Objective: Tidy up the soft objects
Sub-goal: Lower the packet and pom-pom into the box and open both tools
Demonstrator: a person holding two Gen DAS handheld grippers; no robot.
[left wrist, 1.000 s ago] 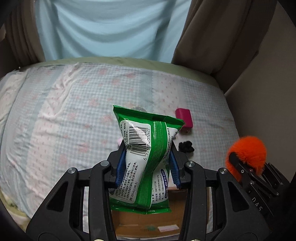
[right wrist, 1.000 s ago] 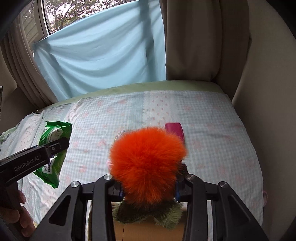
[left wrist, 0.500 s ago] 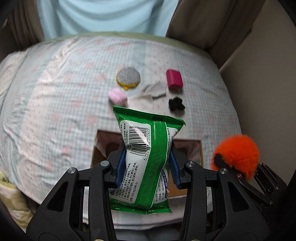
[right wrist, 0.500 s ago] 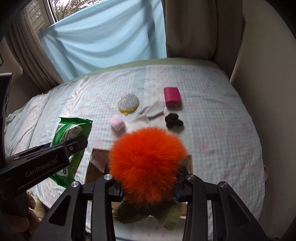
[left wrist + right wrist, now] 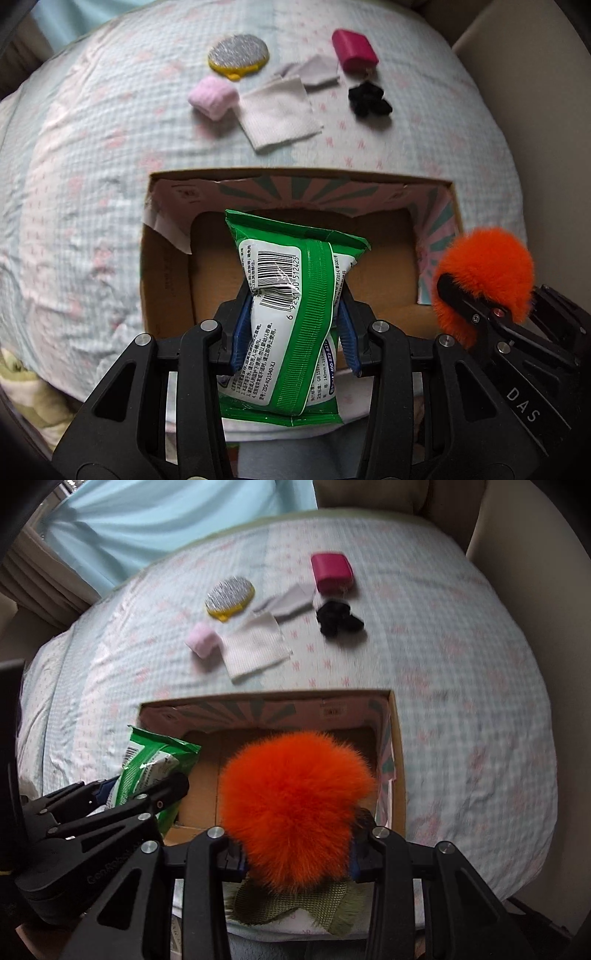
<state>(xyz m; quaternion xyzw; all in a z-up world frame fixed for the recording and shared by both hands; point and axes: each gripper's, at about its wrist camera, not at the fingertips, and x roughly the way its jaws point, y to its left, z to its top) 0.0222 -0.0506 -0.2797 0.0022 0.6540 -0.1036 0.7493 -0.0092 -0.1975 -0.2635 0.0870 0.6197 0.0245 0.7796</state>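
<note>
Glossy green-and-white plastic, crinkled and pinched at the waist: the wipes pack [image 5: 291,317] sits upright between the blue pads of the left gripper [image 5: 293,332], jaws narrowed and pressing its sides. Barcode and a ribbed green seam face the camera.

At 3 o'clock in the left view, the right gripper [image 5: 295,853] is clamped on an orange pompom [image 5: 295,808], round, long-haired fur that hides both pads. A frayed olive woven scrap [image 5: 295,908] hangs under it, coarse weave, fringed edge; whether it is attached to the fur cannot be told.

Both loads hang over an open cardboard box [image 5: 166,280], rectangular, plain brown floor, inner walls papered with a teal-and-pink sunburst print, lining torn at the left corner. Pack toward the box's left half, pompom toward its right.

The box rests on a bed [image 5: 74,184] with pale checked sheet, faint pink flecks, softly rumpled.

Beyond the box, 12 o'clock:
- white ribbed cloth [image 5: 279,112], square, flat
- pink fluffy block [image 5: 212,96], touching the cloth's left edge
- grey cloth [image 5: 314,70], folded, just behind the white one
- black scrunchie [image 5: 369,98], knotted, at 1 o'clock
- silver glittery oval pad [image 5: 238,54] with yellow rim
- magenta pouch [image 5: 354,50], smooth, boxy, farthest right
</note>
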